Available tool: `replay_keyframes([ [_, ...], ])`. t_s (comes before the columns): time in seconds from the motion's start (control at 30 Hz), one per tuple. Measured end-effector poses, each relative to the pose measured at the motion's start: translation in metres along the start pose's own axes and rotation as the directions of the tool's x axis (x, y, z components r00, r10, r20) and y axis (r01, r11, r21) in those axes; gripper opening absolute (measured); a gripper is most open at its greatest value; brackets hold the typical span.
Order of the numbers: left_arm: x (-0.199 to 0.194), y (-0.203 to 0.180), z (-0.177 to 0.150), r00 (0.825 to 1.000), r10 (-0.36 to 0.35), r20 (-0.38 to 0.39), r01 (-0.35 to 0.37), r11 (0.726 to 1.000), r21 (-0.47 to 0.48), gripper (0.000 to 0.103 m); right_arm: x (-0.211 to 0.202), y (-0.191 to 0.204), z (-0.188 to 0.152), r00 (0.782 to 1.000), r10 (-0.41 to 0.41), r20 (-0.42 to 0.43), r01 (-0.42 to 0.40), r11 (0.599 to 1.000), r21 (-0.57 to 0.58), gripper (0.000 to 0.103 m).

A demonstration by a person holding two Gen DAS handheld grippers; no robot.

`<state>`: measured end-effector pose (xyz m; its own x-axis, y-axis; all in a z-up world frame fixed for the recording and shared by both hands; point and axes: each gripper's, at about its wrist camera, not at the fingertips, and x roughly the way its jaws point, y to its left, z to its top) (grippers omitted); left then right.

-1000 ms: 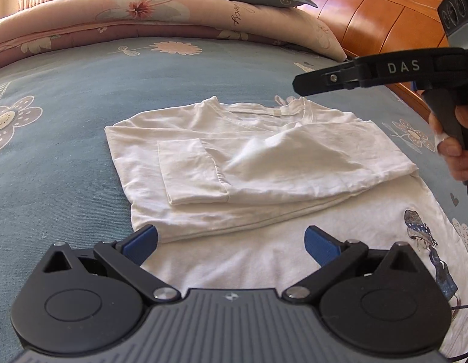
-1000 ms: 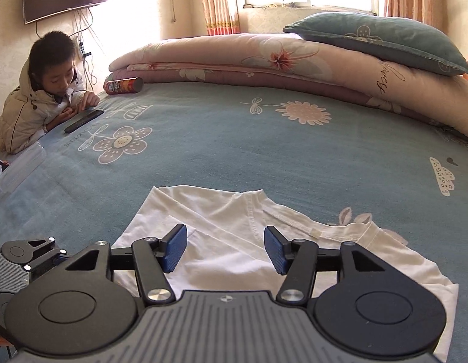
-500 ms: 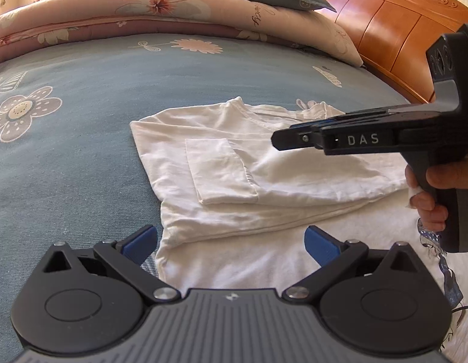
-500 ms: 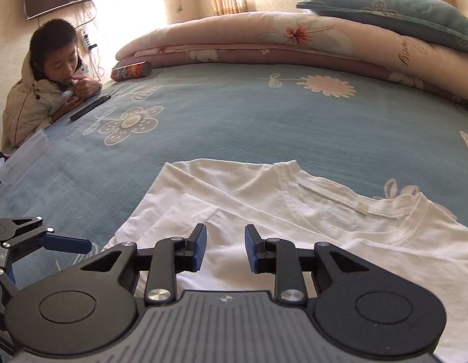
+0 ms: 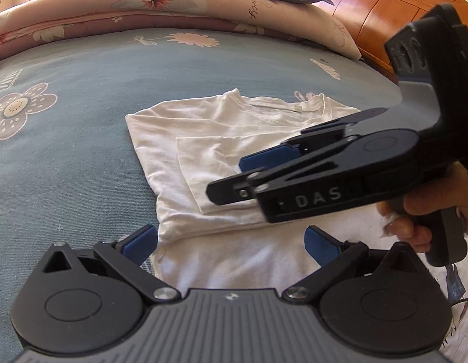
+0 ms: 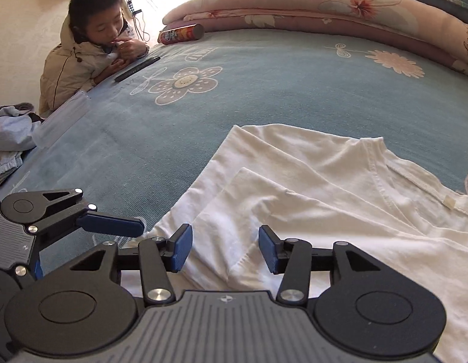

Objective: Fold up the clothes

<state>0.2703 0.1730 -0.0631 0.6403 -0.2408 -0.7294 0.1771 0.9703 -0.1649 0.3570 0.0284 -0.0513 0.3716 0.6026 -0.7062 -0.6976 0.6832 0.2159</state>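
Item 1, nearest: my left gripper [image 5: 231,242], jaws spread wide and empty, hovering over the near part of the white T-shirt [image 5: 222,139], its left pad above the shirt's left edge. Item 2: my right gripper [image 6: 225,249], pointing down over the turned-in sleeve [image 6: 258,208]; its jaws are opening, about half spread, with a ridge of sleeve cloth below and between the pads but not pinched. Item 3: the T-shirt itself, lying flat on the blue flowered bedspread [image 6: 264,90], both sleeves already folded inward, collar at the far end. Step in hand, as I judge it: lining up for the lengthwise fold. Next move calls for both sets of jaws to close on one edge and carry it evenly over. Item 4, far: a snack can [image 6: 182,34], a stacked quilt [image 5: 173,3], a person [image 6: 85,54] leaning at the bed's edge.
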Motion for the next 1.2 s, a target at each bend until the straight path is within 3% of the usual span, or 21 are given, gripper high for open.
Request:
replay_keyframes([
  [0.13, 0.000, -0.002, 0.000, 1.000, -0.004, 0.028, 0.004, 1.000, -0.002, 0.102, -0.060, -0.038, -0.018, 0.991, -0.115, 0.064, 0.107, 0.988, 0.112, 0.054],
  [0.23, 0.001, -0.005, 0.001, 0.998, 0.007, 0.064, -0.007, 1.000, -0.003, 0.102, -0.110, -0.064, -0.051, 0.977, -0.191, 0.097, 0.173, 0.970, 0.173, 0.057],
  [0.33, 0.003, -0.011, 0.000, 0.995, 0.025, 0.101, -0.025, 1.000, 0.000, 0.102, -0.148, -0.079, -0.091, 0.962, -0.230, 0.145, 0.195, 0.955, 0.222, 0.062],
  [0.5, 0.005, -0.030, -0.005, 0.981, 0.033, 0.189, -0.043, 0.998, 0.047, 0.102, -0.173, -0.099, -0.148, 0.931, -0.276, 0.238, 0.212, 0.941, 0.262, 0.063],
  [0.6, 0.009, -0.046, 0.005, 0.977, -0.064, 0.202, 0.064, 0.998, 0.008, 0.102, -0.177, -0.120, -0.172, 0.914, -0.253, 0.317, 0.144, 0.933, 0.330, 0.064],
  [0.67, 0.020, -0.057, 0.021, 0.967, -0.192, 0.169, 0.201, 0.979, -0.040, 0.102, -0.178, -0.131, -0.179, 0.905, -0.281, 0.319, 0.157, 0.918, 0.365, 0.064],
  [0.73, 0.036, -0.070, 0.036, 0.944, -0.295, 0.148, 0.306, 0.950, -0.059, 0.102, -0.179, -0.141, -0.184, 0.897, -0.315, 0.310, 0.179, 0.901, 0.396, 0.064],
  [0.8, 0.059, -0.082, 0.049, 0.935, -0.331, 0.127, 0.342, 0.936, -0.081, 0.102, -0.185, -0.144, -0.184, 0.885, -0.347, 0.311, 0.214, 0.896, 0.390, 0.064],
  [0.87, 0.088, -0.090, 0.063, 0.940, -0.328, 0.090, 0.337, 0.934, -0.119, 0.102, -0.193, -0.143, -0.185, 0.872, -0.360, 0.332, 0.220, 0.893, 0.392, 0.069],
  [0.97, 0.124, -0.087, 0.072, 0.955, -0.295, 0.035, 0.295, 0.931, -0.213, 0.102, -0.200, -0.142, -0.187, 0.868, -0.334, 0.368, 0.178, 0.901, 0.396, 0.072],
  [1.07, 0.134, -0.083, 0.087, 0.966, -0.256, 0.034, 0.256, 0.934, -0.250, 0.102, -0.201, -0.144, -0.187, 0.876, -0.318, 0.363, 0.163, 0.903, 0.398, 0.072],
  [1.17, 0.130, -0.086, 0.105, 0.987, -0.163, 0.009, 0.160, 0.956, -0.244, 0.102, -0.202, -0.143, -0.186, 0.873, -0.335, 0.354, 0.185, 0.900, 0.394, 0.072],
  [1.2, 0.126, -0.090, 0.107, 0.986, -0.165, 0.005, 0.161, 0.959, -0.232, 0.102, -0.203, -0.142, -0.186, 0.871, -0.338, 0.357, 0.186, 0.899, 0.397, 0.073],
])
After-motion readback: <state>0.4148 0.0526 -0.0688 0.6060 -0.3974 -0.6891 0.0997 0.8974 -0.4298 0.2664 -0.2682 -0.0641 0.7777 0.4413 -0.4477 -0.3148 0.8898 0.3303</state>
